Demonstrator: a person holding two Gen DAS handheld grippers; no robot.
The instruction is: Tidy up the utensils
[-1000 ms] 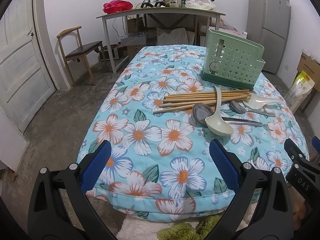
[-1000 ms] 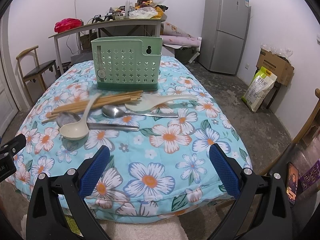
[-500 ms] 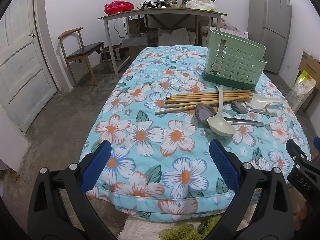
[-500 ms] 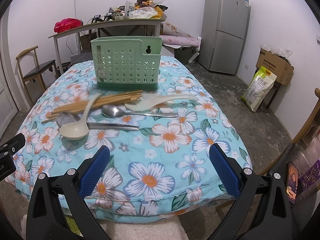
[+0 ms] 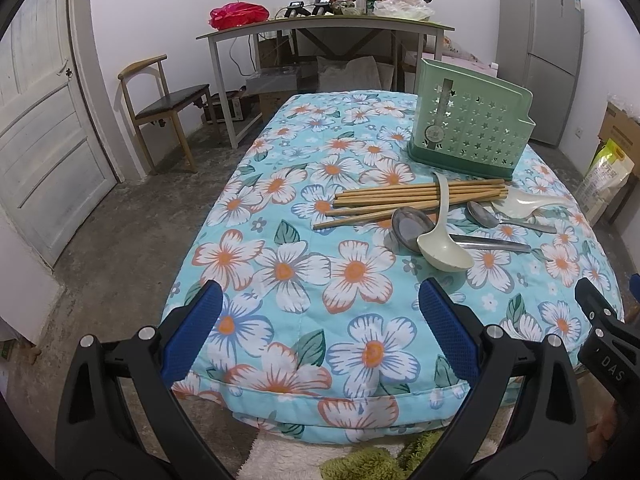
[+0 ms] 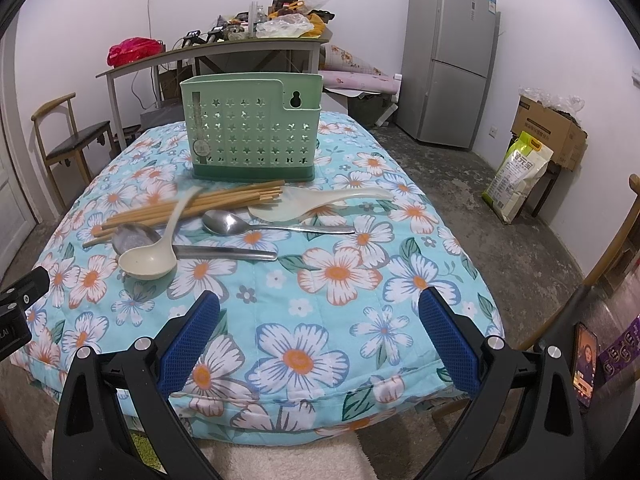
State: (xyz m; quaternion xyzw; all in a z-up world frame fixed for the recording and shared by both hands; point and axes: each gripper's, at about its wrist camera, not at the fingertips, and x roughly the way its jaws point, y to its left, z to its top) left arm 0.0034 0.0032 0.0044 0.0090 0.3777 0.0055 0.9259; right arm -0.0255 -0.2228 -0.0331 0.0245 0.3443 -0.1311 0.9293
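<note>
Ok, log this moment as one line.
phase: pre-grasp | left tool: open, empty | right tool: open, empty | utensils: chopsticks, ladle, spoons loose on quilt | green caddy: upright

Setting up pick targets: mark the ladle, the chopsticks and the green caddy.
ladle (image 6: 146,263): right wrist view, on its bowl.
chopsticks (image 5: 404,196): left wrist view, mid-bundle.
green caddy (image 6: 256,140): right wrist view, on its perforated front wall.

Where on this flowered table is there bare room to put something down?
Free: the near strip between both open grippers, left and right, and the cream ladle; also beside the green caddy. Crowded: the middle, with chopsticks, metal spoons and rice paddle.
</note>
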